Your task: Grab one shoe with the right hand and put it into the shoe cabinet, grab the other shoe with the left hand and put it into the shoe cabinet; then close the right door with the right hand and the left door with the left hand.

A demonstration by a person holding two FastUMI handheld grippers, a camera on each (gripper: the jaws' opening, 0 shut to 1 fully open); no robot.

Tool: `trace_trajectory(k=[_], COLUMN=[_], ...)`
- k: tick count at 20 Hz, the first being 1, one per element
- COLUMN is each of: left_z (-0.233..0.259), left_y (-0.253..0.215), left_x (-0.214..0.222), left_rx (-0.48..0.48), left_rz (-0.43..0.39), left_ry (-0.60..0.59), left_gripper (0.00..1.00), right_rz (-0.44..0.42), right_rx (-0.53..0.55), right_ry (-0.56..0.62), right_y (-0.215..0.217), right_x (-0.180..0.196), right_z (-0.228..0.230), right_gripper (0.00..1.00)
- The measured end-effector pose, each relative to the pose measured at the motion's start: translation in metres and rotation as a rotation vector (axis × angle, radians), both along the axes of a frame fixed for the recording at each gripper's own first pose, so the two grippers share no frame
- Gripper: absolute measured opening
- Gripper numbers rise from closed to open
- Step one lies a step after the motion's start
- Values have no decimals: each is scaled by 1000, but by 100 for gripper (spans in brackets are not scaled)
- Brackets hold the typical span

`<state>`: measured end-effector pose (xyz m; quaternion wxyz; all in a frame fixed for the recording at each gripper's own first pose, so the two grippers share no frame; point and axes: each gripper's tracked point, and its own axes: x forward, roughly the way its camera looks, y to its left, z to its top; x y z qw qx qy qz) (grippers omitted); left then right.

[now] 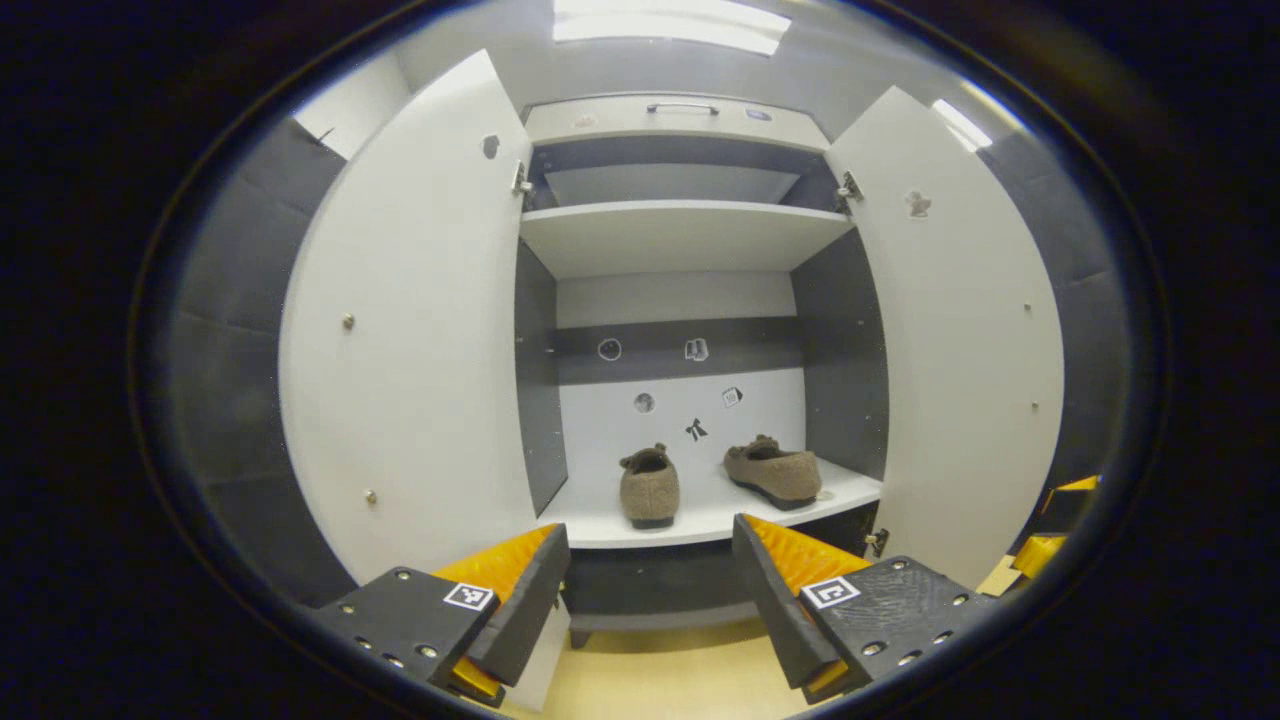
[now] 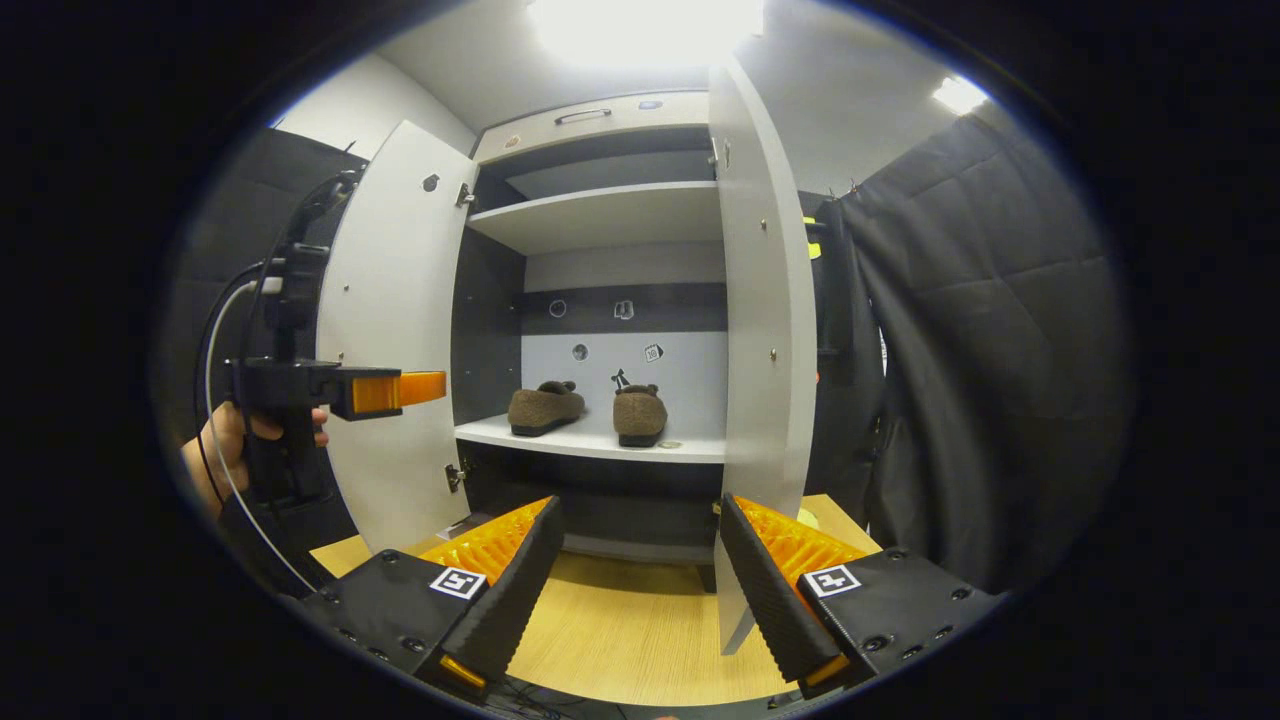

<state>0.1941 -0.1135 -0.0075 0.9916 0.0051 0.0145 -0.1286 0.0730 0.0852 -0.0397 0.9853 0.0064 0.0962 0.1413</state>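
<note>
Two brown fuzzy shoes stand side by side on the lower shelf of the open shoe cabinet (image 1: 700, 525): one shoe (image 1: 649, 487) on the left, the other shoe (image 1: 775, 473) to its right. In the right gripper view they are the left shoe (image 2: 545, 407) and the right shoe (image 2: 640, 413). My left gripper (image 1: 650, 600) is open, back from the cabinet and aimed at the shelf. My right gripper (image 2: 640, 590) is also open and holds nothing, low in front of the right door (image 2: 760, 330). The left door (image 1: 400, 350) stands wide open. A hand (image 2: 215, 450) holds the left gripper (image 2: 425, 387) beside it.
The right door (image 1: 960, 350) swings out toward me. An upper shelf (image 1: 680, 235) and a drawer with a handle (image 1: 682, 108) sit above. Black curtain (image 2: 980, 330) hangs right of the cabinet. Light wooden floor (image 2: 630, 620) lies below the grippers.
</note>
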Motion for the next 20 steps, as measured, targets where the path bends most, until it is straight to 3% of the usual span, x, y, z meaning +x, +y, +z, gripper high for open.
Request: trace_trajectory(k=[1,7,10,11,12,13,14,16,17,18,20], left_z=[2,5,0,-2,-4,-5,-5,-6,-6,-7,-10], left_y=[2,28,43,47,52,56,61,69,73,78,87], left_x=[-8,-54,-70,-74,-75,-78,-80,-83,-85,-86,-91], left_rx=[2,21,8,8,10,9,4,-13,-19,-24,-26], left_rz=[-3,18,32,38,45,51,57,69,77,84,99], left_ry=[2,-11,5,7,8,8,9,14,13,13,16], left_gripper=[100,100,100,95,100,95,95,94,100,95,95], right_rz=[1,-30,-88,-112,-136,-160,-183,-228,-251,-276,-326], right_rx=[2,-8,-23,-26,-28,-29,-26,-16,-12,-10,-14], right_ry=[-4,-14,-6,-4,-2,0,1,-3,-10,-20,-45], right_y=[0,-22,-52,-62,-73,-84,-94,-112,-119,-128,-143], right_x=[-3,-12,-8,-6,-3,0,3,11,15,19,28], right_z=[3,17,20,22,25,27,30,37,42,48,61], right_gripper=[96,99,96,96,96,96,100,96,96,100,100])
